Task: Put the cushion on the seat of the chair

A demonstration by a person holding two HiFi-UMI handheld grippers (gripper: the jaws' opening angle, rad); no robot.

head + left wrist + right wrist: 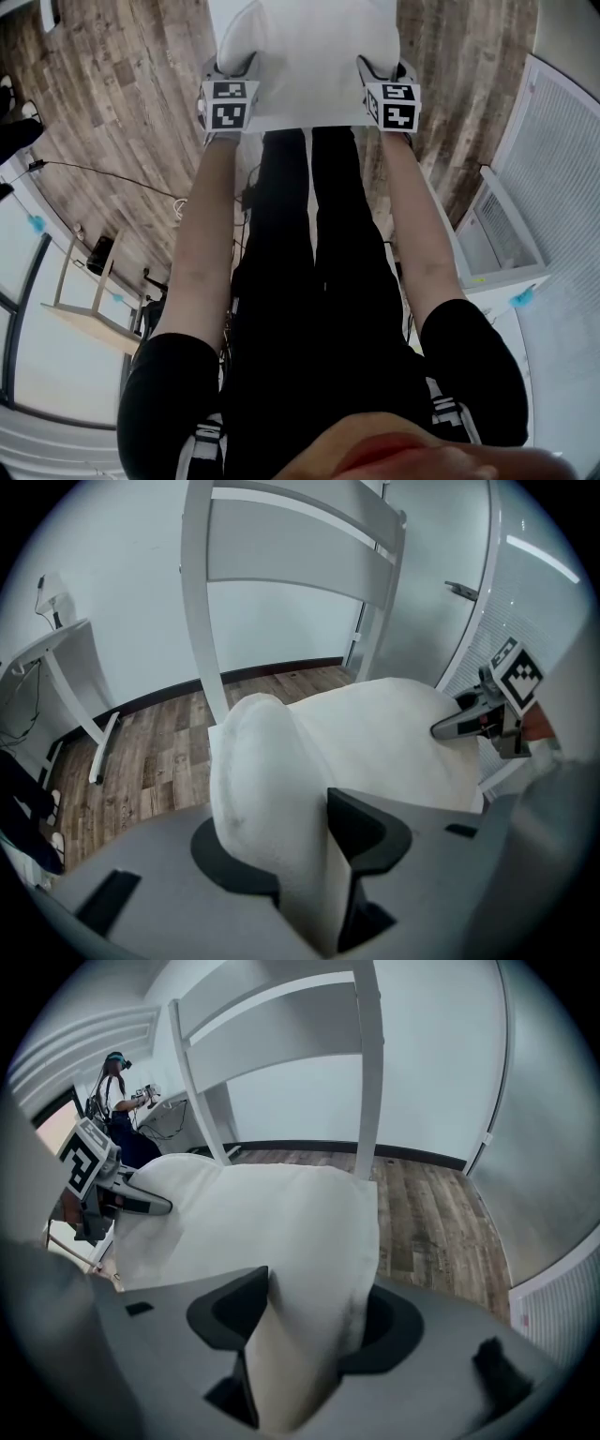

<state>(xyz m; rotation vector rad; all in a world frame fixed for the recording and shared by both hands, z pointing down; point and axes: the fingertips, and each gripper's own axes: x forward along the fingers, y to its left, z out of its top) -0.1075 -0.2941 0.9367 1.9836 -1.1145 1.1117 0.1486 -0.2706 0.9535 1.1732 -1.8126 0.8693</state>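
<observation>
Corner of cushion in left gripper.
The white corner fills the gap between both jaws, touching each; white chair back stands upright behind.

There is one white cushion and one white chair. Two grippers show, a left gripper and a right gripper. One person stands far behind.
</observation>
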